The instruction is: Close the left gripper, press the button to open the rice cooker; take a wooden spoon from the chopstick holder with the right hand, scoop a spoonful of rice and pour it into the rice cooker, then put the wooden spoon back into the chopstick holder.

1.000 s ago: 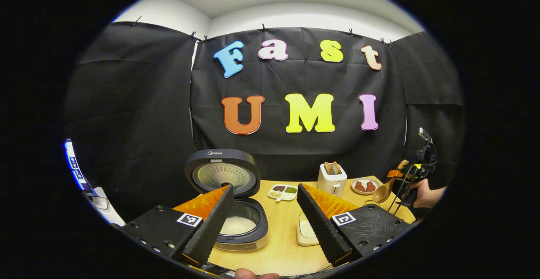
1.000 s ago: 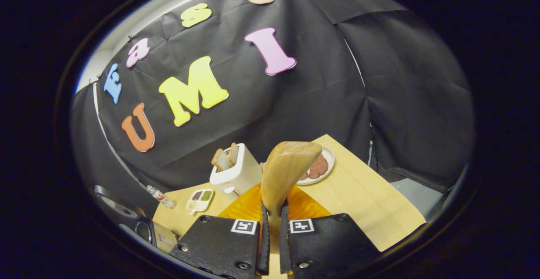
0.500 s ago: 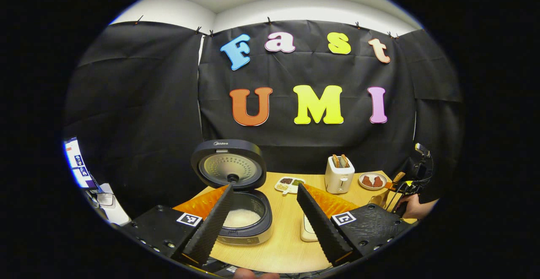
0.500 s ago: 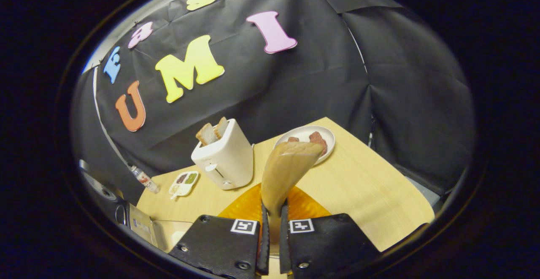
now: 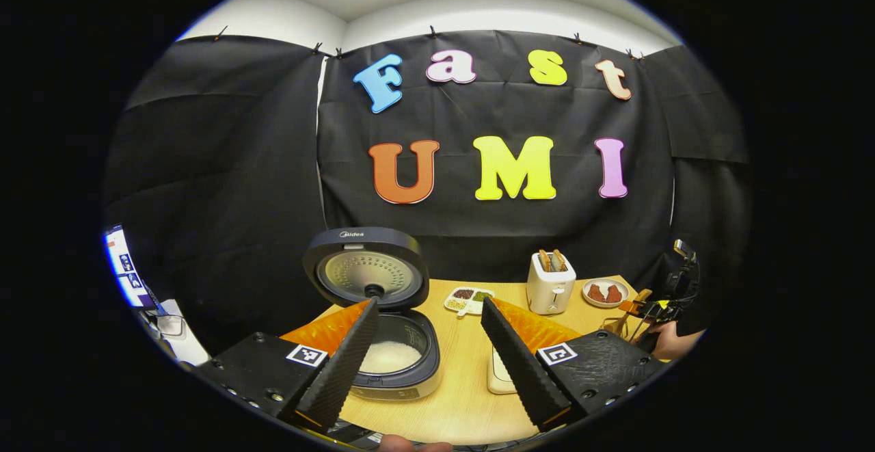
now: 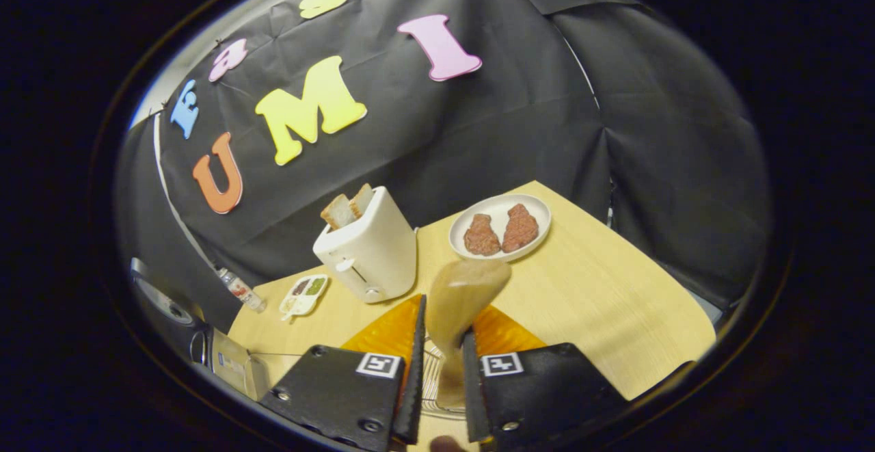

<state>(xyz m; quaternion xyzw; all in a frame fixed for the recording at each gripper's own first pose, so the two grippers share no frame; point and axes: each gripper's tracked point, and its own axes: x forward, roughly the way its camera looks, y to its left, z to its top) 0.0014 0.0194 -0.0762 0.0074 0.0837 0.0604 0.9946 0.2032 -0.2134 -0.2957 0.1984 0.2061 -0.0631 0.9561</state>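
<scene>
From the left gripper view I see my left hand-held gripper [image 5: 429,342] hanging with its ribbed fingers wide apart and nothing between them. Just beyond them sits the rice cooker [image 5: 389,342], a rounded dark body with its lid tipped up on the hinge, showing a dimpled metal inner plate; white rice lies in the pot. Right of the cooker, on the pale wood-grain surface [image 5: 458,397], a white squarish container [image 5: 497,377] is partly hidden behind my right finger. Behind the cooker lies a small divided dish [image 5: 468,299]; farther right stand a white toaster [image 5: 551,283] with two slices and a plate [image 5: 605,293] of brown patties.

In the right gripper view, my right hand-held gripper [image 6: 441,370] has its fingers slightly parted around the wooden spoon [image 6: 461,298]; I cannot tell whether both press on it. The smooth bowl of the spoon points up, and its handle drops into a wire chopstick holder [image 6: 432,387] below the fingers. The toaster [image 6: 369,247] and plate [image 6: 499,226] stand beyond the spoon, unobstructed.
</scene>
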